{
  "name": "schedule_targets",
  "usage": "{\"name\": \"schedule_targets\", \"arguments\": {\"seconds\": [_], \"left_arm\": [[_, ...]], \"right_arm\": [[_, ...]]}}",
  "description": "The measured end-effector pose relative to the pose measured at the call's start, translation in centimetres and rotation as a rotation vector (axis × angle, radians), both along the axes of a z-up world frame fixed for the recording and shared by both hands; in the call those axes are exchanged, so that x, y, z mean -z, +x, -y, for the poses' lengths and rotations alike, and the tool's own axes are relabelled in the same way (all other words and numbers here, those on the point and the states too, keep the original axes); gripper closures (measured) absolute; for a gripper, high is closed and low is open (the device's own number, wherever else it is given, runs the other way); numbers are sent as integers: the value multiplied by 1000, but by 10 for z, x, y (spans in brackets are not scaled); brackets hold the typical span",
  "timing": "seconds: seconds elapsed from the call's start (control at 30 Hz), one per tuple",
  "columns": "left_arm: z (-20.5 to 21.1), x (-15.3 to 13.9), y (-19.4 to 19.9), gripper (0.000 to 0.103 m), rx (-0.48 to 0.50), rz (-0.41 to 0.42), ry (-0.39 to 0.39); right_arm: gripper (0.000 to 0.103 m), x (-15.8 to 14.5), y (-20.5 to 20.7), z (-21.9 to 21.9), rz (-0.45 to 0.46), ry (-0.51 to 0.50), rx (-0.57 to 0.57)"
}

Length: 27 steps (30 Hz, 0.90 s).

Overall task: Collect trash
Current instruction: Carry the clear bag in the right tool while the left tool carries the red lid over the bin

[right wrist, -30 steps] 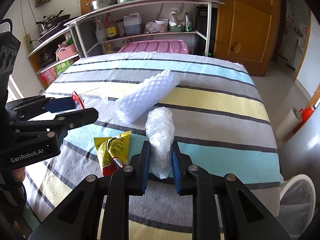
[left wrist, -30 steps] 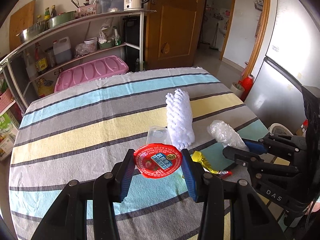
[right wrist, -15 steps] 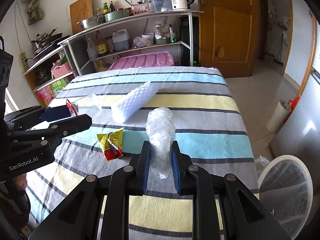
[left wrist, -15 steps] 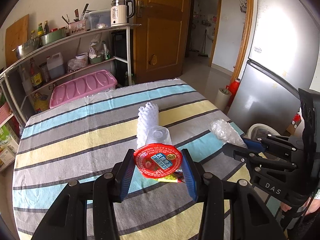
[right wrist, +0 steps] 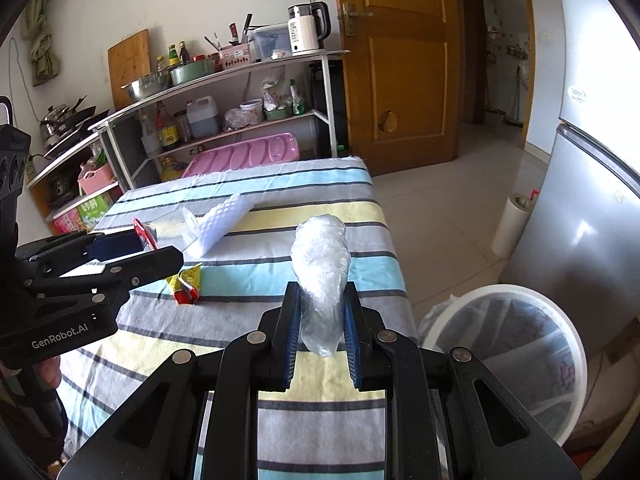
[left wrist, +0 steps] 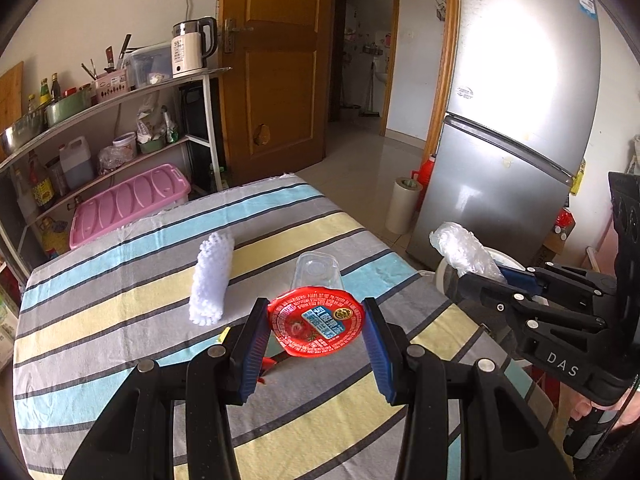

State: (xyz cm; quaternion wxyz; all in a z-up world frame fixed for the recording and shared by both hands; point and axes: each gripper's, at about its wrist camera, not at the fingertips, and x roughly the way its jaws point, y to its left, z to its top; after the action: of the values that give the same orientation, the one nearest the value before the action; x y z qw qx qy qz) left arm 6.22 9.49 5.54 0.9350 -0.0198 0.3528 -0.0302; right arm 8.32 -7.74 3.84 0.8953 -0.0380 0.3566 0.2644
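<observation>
My left gripper (left wrist: 316,326) is shut on a clear plastic cup with a red peel-off lid (left wrist: 316,326), held above the striped tablecloth (left wrist: 120,320). My right gripper (right wrist: 320,316) is shut on a crumpled clear plastic bag (right wrist: 320,264), lifted near the table's right edge. The same bag (left wrist: 460,250) and the right gripper (left wrist: 500,280) show at the right of the left wrist view. A white foam net sleeve (left wrist: 212,280) and a yellow-red snack wrapper (right wrist: 186,282) lie on the cloth. A white bin with a clear liner (right wrist: 516,344) stands on the floor at the right.
A silver fridge (left wrist: 520,120) stands right of the table, with a paper roll (left wrist: 404,204) and a red bottle beside it. A metal shelf rack (right wrist: 224,80) with bottles, a kettle and a pink box lid lines the far wall next to a wooden door (right wrist: 396,60).
Both grippers have risen and swung right with their loads. The bag now hangs over the table's right edge near the bin, and the bin has come into fuller view.
</observation>
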Motion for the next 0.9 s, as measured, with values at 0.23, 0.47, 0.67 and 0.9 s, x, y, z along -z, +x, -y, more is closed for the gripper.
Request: {"name": "schedule_targets", "arguments": {"seconds": [0.23,0.47,0.67,0.9], "left_arm": [[46,-2,13,57,96,6,1],[95,2,26,57,192,7,-3],[136,14,40,57,267,-19,-1],[173,35,60,57,326,-87,-29]], "right_arm": [[82,-7,-3,49,11,-13,114],[82,-9,-7,96,13,-37,220],[82,2,-4,129,-19,-67,300],[82,26,6,165,-76,-97,379]]}}
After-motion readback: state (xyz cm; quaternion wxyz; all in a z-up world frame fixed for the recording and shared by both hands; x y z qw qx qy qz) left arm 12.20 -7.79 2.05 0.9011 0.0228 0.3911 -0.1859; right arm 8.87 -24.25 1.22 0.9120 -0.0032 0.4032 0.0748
